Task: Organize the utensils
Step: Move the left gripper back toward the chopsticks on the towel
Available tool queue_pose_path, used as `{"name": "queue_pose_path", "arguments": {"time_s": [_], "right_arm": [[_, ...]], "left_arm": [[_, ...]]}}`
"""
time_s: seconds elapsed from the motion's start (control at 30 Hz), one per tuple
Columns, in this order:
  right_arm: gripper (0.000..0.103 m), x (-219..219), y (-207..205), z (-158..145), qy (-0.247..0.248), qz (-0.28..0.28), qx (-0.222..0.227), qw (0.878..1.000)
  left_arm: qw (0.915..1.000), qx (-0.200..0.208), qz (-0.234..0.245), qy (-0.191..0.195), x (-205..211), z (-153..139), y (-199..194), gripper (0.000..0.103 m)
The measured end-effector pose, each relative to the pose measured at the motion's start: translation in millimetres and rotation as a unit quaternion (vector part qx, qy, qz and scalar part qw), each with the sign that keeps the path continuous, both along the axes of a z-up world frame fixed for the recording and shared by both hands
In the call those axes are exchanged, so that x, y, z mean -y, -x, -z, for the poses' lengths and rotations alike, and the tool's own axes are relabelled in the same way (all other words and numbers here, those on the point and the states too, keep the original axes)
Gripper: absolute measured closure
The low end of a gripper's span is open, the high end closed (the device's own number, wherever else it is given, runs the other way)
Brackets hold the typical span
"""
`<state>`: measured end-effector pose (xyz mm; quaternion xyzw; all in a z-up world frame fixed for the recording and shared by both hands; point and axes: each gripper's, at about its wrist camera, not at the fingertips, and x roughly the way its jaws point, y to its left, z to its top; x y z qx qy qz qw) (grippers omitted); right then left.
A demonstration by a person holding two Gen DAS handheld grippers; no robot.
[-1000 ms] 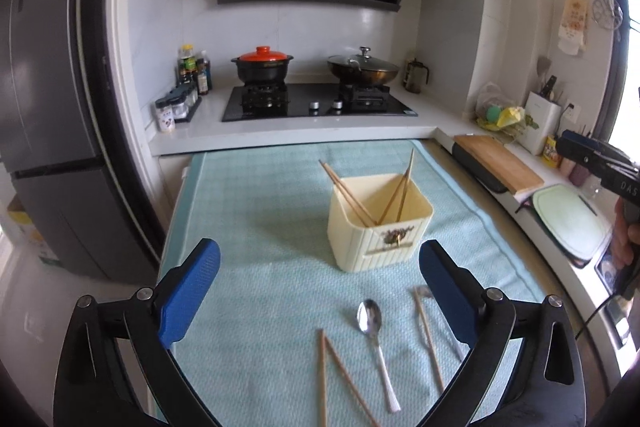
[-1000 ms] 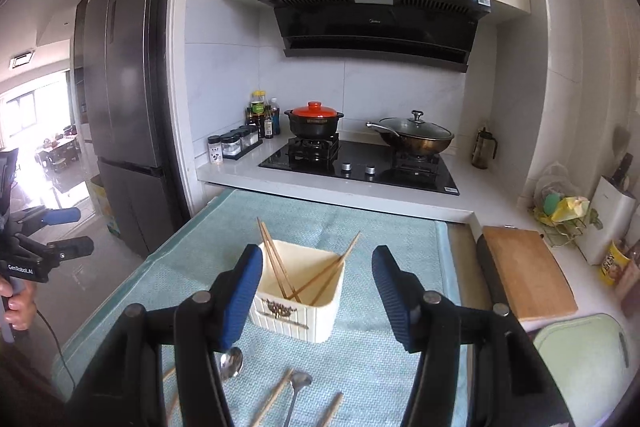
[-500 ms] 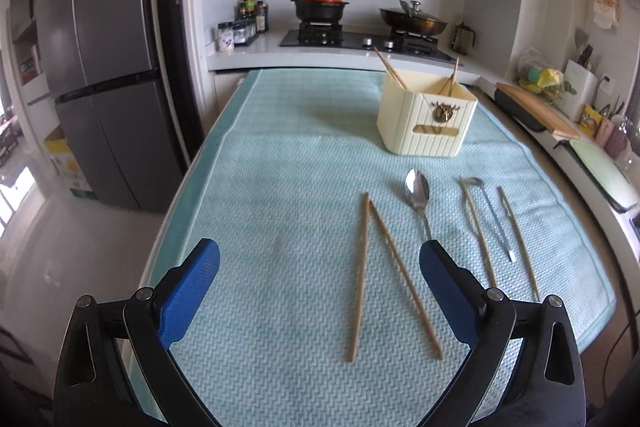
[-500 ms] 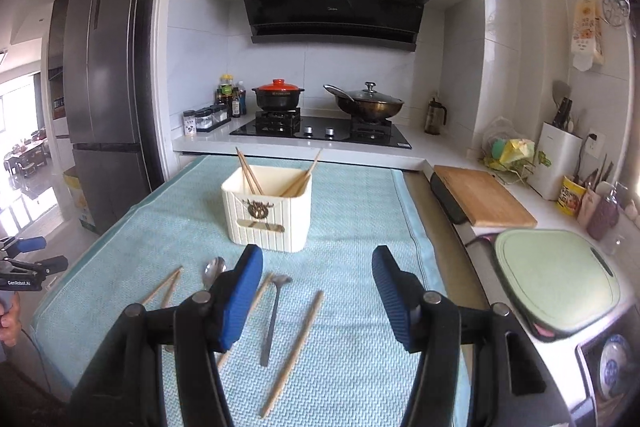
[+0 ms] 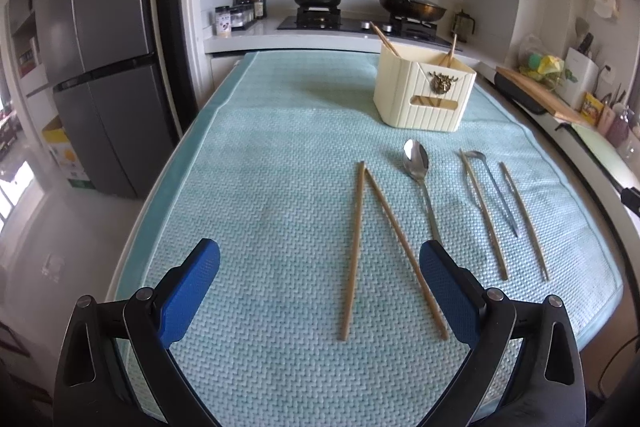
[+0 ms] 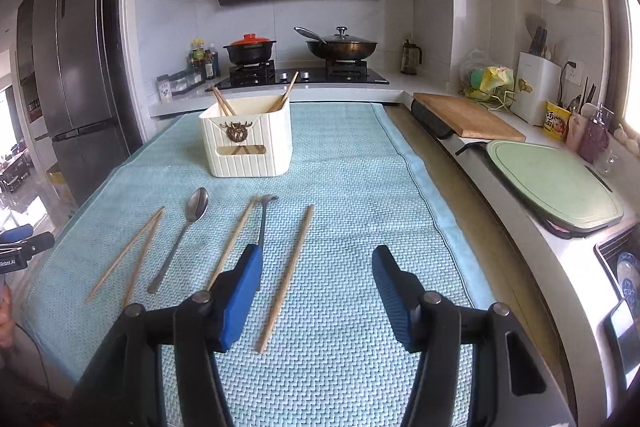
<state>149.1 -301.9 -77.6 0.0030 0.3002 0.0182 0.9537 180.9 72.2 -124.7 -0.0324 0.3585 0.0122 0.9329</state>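
Jaws wide on your left gripper [image 5: 320, 291] and right gripper [image 6: 316, 291], nothing held, chopsticks [image 5: 354, 251] and spoon [image 5: 416, 163] near, cream holder [image 5: 424, 95] far.

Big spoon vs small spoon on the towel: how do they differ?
The large spoon has a broad oval bowl facing up; the small spoon has a much smaller bowl tipped on its side. The large spoon lies clear of the chopsticks; the small spoon's bowl meets the tip of a chopstick. Both are metal, lie flat on the blue towel, bowls toward the cream holder, and neither gripper touches them.
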Motion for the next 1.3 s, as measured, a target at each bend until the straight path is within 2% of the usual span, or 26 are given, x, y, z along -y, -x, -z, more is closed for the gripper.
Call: {"name": "queue_pose_path", "arguments": {"time_s": [0.43,0.7,1.1,1.3], "right_arm": [[0.045,-1,-3,17,-0.008,0.003,-0.020,1.000],[0.045,2,-9,23,-0.018,0.002,-0.032,0.999],[0.045,7,-26,27,-0.029,0.012,-0.043,0.999],[0.045,5,-29,30,-0.031,0.008,-0.048,0.998]], "left_arm": [[0.9997,-0.024,0.001,-0.008,-3,18,-9,0.003],[0.9988,-0.047,0.014,0.009,-11,27,-34,0.003],[0.9980,-0.059,0.025,0.001,-18,31,-57,0.003],[0.9958,-0.074,0.055,-0.002,-9,39,-77,0.003]]}}
